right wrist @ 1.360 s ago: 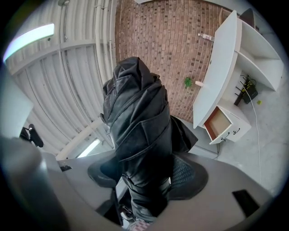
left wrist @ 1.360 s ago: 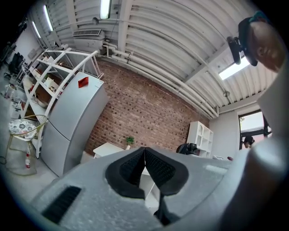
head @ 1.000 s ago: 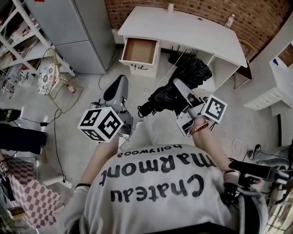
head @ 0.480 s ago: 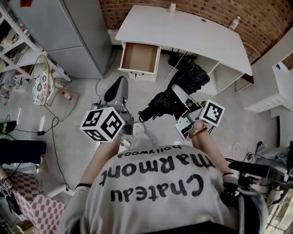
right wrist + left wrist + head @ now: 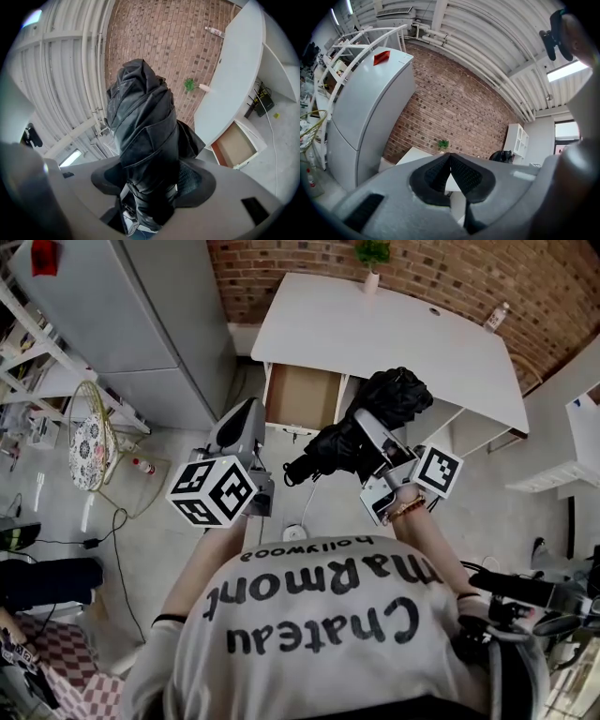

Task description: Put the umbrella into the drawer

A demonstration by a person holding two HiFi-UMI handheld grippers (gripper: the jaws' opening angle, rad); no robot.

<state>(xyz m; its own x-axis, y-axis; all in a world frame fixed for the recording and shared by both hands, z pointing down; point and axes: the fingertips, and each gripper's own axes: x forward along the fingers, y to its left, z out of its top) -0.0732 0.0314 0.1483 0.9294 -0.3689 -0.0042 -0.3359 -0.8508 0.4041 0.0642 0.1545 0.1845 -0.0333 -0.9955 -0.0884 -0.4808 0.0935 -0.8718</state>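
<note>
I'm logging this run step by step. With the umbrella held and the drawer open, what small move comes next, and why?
Probably carry the right gripper forward and a little left until the umbrella is over the drawer. Its jaws are shut on the folded umbrella, held in the air and not yet above the drawer, which stands pulled out and looks empty.

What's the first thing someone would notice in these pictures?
Probably the big black umbrella, folded up and clamped in the right gripper, held out above the floor in front of the person. Just beyond it, the open drawer of the white desk shows its brown inside. The left gripper is shut on nothing.
</note>
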